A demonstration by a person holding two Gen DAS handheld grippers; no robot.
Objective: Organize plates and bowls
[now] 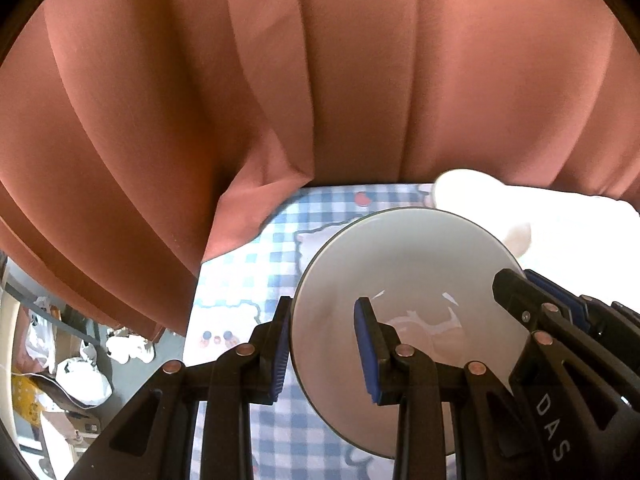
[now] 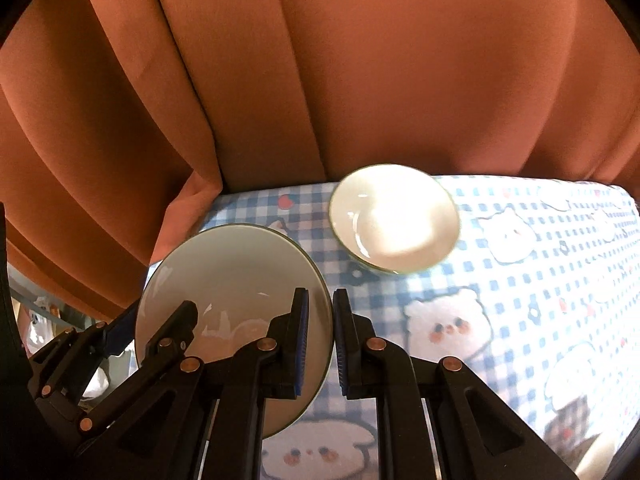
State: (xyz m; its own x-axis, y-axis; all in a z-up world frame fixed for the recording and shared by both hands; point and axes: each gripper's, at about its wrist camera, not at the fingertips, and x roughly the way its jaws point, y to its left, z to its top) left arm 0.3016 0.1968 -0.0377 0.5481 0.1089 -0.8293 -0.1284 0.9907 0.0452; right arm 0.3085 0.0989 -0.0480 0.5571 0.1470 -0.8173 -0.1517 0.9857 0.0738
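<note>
Above the checked worktop (image 2: 520,280), in front of the orange curtain (image 2: 360,80), I hold one pale plate (image 2: 232,280) with both tools: left tool (image 1: 324,344) and right tool (image 2: 320,340) each clamp its rim. Beyond it sits a white bowl (image 2: 394,218); I judge sorting barely begun.

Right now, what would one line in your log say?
left gripper: shut on plate rim | right gripper: shut on plate's opposite rim | bowl: resting on checked tablecloth

White letters "DAS" on the right gripper (image 1: 516,292) arm
</note>
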